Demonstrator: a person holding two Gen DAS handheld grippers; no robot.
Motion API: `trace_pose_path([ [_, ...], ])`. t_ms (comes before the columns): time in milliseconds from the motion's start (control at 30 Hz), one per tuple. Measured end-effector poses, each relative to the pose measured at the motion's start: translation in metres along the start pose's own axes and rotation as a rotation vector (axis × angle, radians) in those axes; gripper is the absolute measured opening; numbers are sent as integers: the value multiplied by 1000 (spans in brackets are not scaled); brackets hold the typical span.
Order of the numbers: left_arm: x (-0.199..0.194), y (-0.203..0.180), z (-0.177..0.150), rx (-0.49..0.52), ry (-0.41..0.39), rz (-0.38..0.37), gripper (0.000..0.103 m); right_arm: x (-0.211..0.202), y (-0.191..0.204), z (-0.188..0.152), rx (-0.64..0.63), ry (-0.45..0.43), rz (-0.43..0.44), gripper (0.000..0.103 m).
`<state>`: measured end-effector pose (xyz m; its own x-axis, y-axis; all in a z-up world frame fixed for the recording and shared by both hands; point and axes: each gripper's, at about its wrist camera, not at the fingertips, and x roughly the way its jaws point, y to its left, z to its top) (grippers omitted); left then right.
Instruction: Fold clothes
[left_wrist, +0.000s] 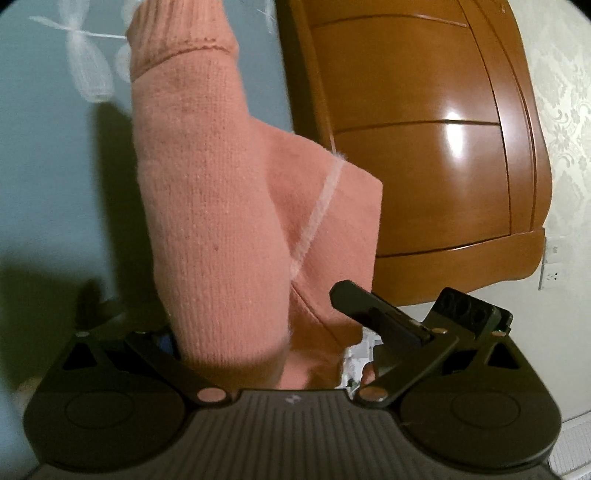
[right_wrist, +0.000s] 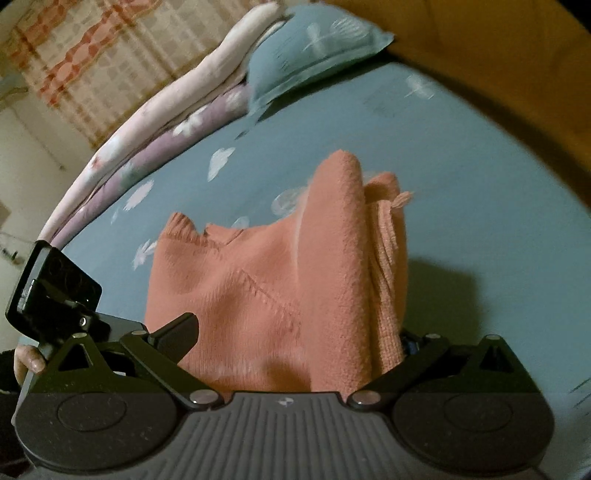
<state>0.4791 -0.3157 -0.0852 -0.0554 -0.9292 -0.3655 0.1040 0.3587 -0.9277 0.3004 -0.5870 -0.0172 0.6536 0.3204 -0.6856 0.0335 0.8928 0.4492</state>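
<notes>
Mid-fold: both grippers are lifting the pink knitted sweater (right_wrist: 280, 295) above the blue bedsheet (right_wrist: 480, 192). Left gripper (left_wrist: 236, 317) and right gripper (right_wrist: 295, 332) fingers are apparently pinching bunched fabric; final folds remaining.

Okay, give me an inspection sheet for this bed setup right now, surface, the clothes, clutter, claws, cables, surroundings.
Surface: blue bedsheet with a white print.
Job's things: one pink knit sweater, bunched and draped over both claws, cuff hanging free.
Clutter: blue pillow and folded quilts at the far edge.
Claws: left claw and right claw both have sweater between wide-spread fingers; grip cannot be confirmed.
Cables: nothing seen.
Surroundings: wooden headboard, patterned wallpaper, wall socket, checked curtain.
</notes>
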Motion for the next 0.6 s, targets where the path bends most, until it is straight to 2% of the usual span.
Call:
trace_pose_path([
  [133,27,-10,19,-1,-7,-16,101,-8,-26,19,16,-34,-31,103],
  [267,38,-5,18,-11,-21,-18,101,-10,-55,41,74,-75,-25,103],
  [433,60,5,20,-11,-20,26,101,5,-78,58,93,-74,-66,103],
  [533,61,15,20,-10,-24,64,101,20,-88,55,93,-77,-110,103],
  [600,58,15,19,26,1,87,101,24,-95,54,106,-101,-128,103],
])
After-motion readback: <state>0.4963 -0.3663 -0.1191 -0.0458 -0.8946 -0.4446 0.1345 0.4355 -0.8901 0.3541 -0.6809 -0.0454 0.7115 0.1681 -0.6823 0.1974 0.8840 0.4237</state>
